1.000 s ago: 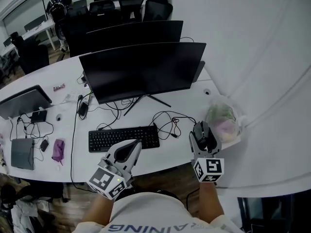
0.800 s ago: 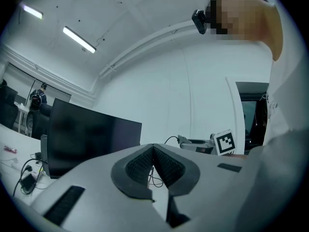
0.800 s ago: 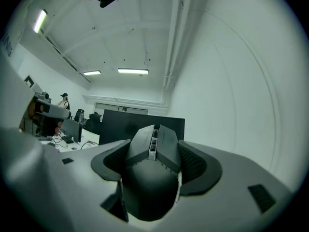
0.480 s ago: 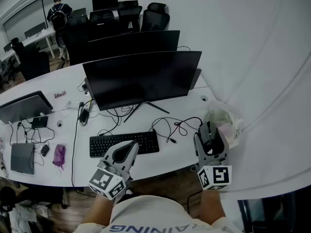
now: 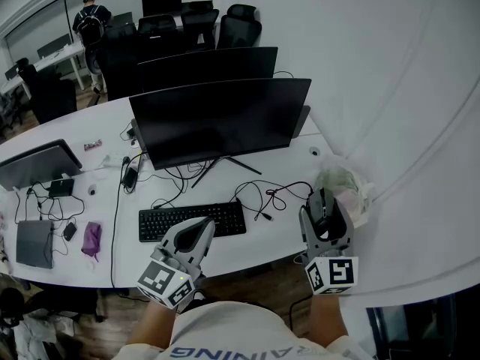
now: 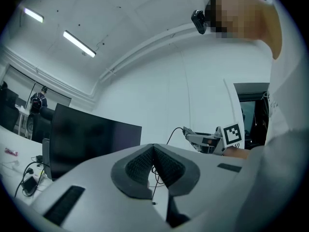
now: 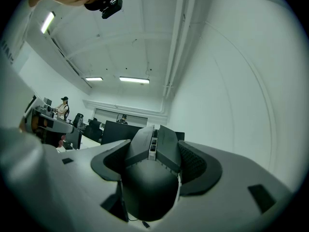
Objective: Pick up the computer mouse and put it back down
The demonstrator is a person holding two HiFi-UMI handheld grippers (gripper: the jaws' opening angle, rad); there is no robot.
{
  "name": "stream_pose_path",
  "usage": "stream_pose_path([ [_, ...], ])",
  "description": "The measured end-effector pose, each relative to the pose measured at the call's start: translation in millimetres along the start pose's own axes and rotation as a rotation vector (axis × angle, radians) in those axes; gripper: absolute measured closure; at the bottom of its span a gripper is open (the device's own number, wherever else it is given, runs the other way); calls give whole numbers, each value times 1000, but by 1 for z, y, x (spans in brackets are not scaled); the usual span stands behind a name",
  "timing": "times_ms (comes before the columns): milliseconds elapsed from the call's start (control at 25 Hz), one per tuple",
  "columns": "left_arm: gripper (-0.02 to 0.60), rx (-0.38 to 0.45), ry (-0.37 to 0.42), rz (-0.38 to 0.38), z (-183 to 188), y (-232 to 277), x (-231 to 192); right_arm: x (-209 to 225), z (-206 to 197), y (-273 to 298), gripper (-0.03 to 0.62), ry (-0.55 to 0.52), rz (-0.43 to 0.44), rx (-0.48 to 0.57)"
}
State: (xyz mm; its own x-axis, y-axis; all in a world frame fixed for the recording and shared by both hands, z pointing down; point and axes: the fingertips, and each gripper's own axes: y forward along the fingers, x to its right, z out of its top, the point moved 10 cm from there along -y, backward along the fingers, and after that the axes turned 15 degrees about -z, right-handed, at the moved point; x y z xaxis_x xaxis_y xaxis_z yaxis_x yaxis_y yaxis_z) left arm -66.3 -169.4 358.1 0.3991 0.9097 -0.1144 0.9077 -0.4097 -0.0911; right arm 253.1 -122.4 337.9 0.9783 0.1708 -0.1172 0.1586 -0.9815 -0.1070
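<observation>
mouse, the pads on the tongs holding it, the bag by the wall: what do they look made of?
Mouse: hard plastic, matte black; angular shell with panel seams.
Pads: probably rubber, dark; fine ribbed texture.
Bag: thin clear plastic film; crinkled, contents show through faintly.

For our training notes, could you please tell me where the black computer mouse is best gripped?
Probably across its two long flanks, coming from the rear: the right gripper holds the mouse so now, pads on its narrow sides, its front pointing away.
</observation>
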Motion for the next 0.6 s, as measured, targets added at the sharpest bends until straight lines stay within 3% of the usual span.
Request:
stream_pose_path([
  [600,577,-17,-6,-7,-4,1,-3,-2,-12,10,279,-11,2,-33],
])
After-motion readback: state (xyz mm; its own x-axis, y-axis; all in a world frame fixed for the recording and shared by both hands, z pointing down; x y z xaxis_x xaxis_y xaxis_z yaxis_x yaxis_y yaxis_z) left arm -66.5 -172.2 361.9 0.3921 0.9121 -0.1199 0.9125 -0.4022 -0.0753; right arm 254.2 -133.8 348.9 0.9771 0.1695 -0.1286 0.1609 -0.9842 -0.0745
